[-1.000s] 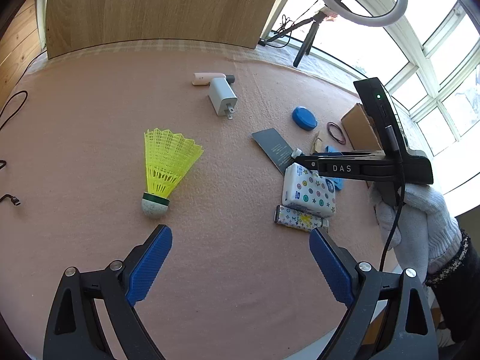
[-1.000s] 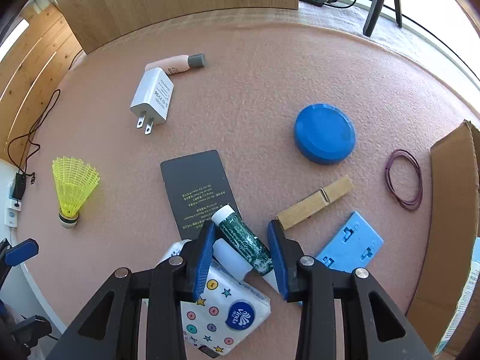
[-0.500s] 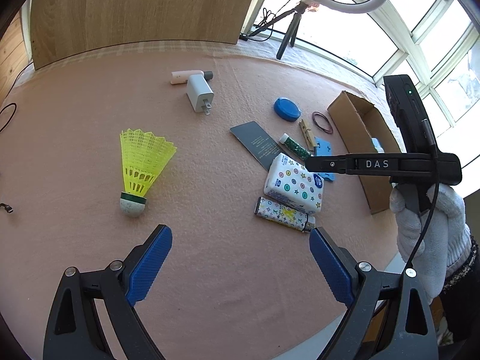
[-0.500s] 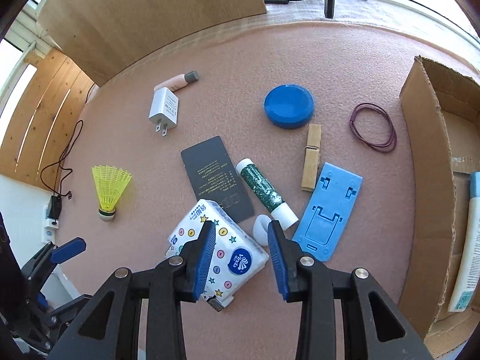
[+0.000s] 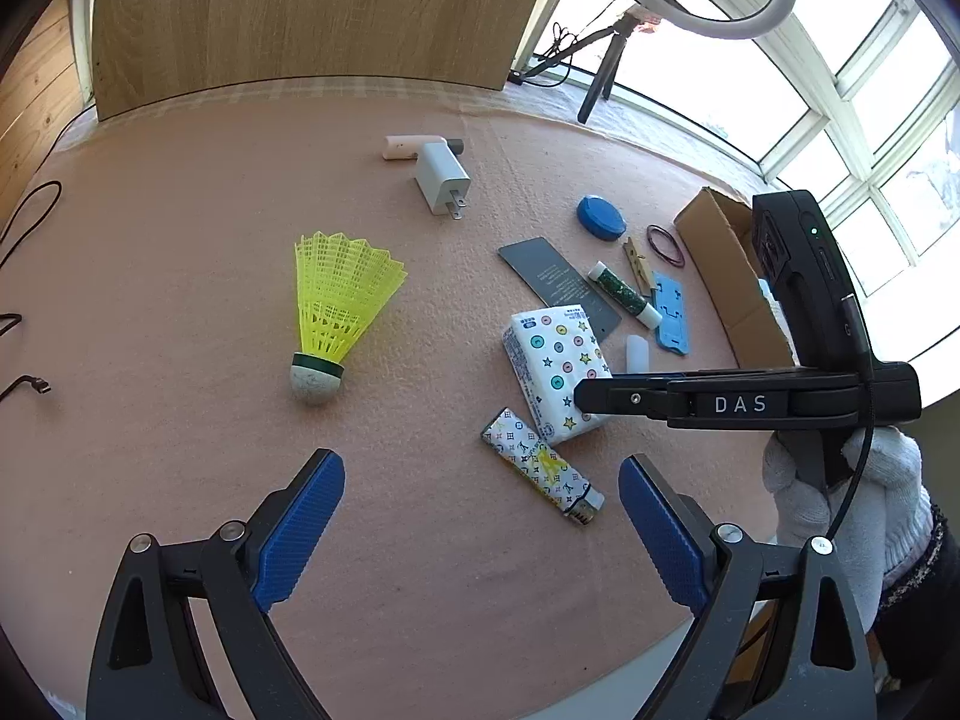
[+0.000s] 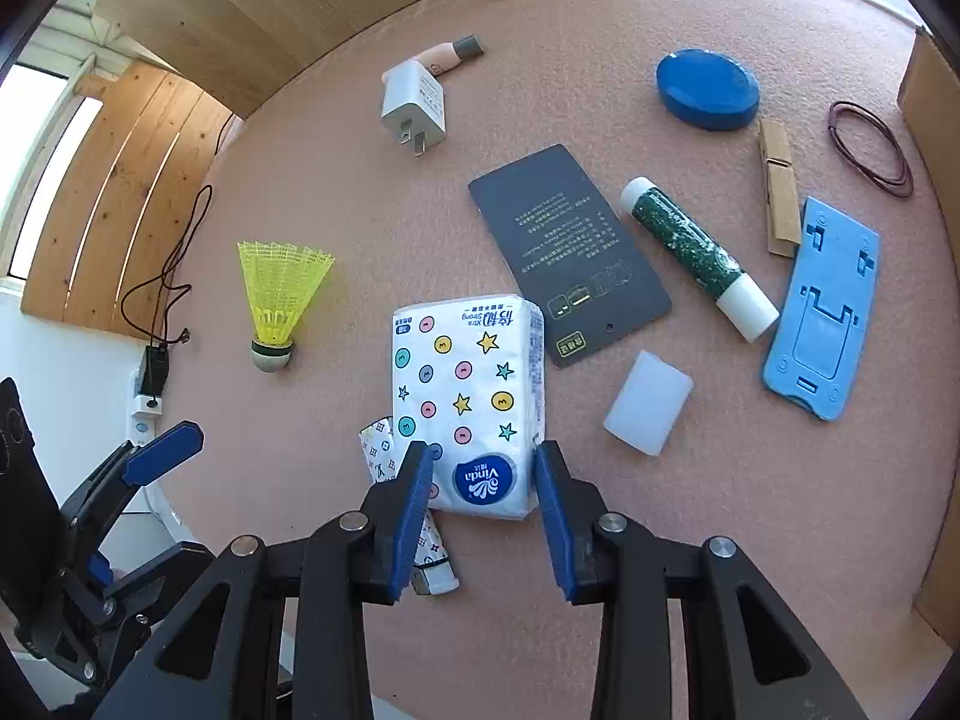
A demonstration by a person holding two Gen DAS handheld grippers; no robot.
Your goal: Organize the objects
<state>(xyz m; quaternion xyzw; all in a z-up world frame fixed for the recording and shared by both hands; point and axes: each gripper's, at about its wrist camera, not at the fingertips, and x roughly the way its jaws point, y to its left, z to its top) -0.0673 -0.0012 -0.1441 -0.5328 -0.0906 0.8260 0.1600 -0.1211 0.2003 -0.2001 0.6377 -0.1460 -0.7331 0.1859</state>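
My right gripper [image 6: 483, 480] hangs over the near end of a white tissue pack [image 6: 465, 396] printed with dots and stars. Its blue pads stand partly apart, one beside each long edge, and the pack lies flat on the pink mat. From the left wrist view the right gripper [image 5: 579, 399] shows side-on above the tissue pack [image 5: 555, 366], held by a white-gloved hand [image 5: 840, 492]. A patterned lighter [image 5: 543, 468] lies against the pack. My left gripper [image 5: 480, 516] is open wide over bare mat, near a yellow shuttlecock [image 5: 342, 300].
On the mat lie a dark card [image 6: 564, 252], green tube [image 6: 690, 246], white cap [image 6: 648, 402], blue phone stand [image 6: 828, 306], clothespin [image 6: 779, 192], blue lid [image 6: 708, 89], rubber band [image 6: 870, 150], charger [image 6: 414, 99] and pink tube [image 6: 450, 54]. A cardboard box [image 5: 720, 258] stands right.
My right gripper drew back from over the green tube and swung across to the tissue pack, its jaws keeping the same gap. The left gripper's view shifted only slightly.
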